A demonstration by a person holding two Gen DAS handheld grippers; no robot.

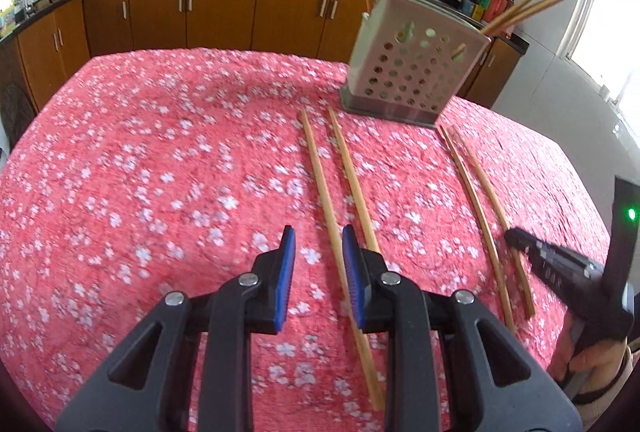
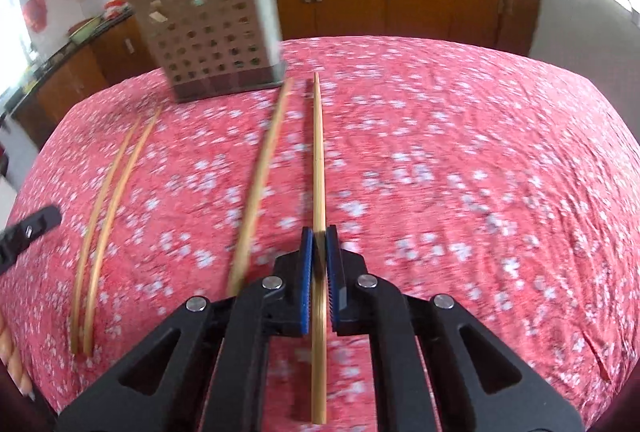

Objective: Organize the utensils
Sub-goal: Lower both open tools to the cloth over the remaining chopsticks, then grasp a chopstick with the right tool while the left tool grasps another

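Note:
Two pairs of bamboo chopsticks lie on the red floral tablecloth (image 1: 160, 152) in front of a perforated metal utensil holder (image 1: 412, 72) that has several chopsticks standing in it. My left gripper (image 1: 318, 244) is open low over the left pair. One chopstick (image 1: 320, 172) runs between its blue pads close to the right pad, and its twin (image 1: 354, 176) passes behind the right finger. My right gripper (image 2: 319, 238) is shut on one chopstick (image 2: 318, 152) of the right pair. The other chopstick (image 2: 260, 172) lies just left of it. The holder (image 2: 212, 40) stands ahead to the left.
Wooden kitchen cabinets (image 1: 224, 12) with a dark counter run behind the table. A window (image 1: 608, 32) is at the right. A person's hand (image 1: 592, 360) holds the right gripper (image 1: 516, 238). The left gripper's finger (image 2: 36, 224) shows at the left edge of the right wrist view.

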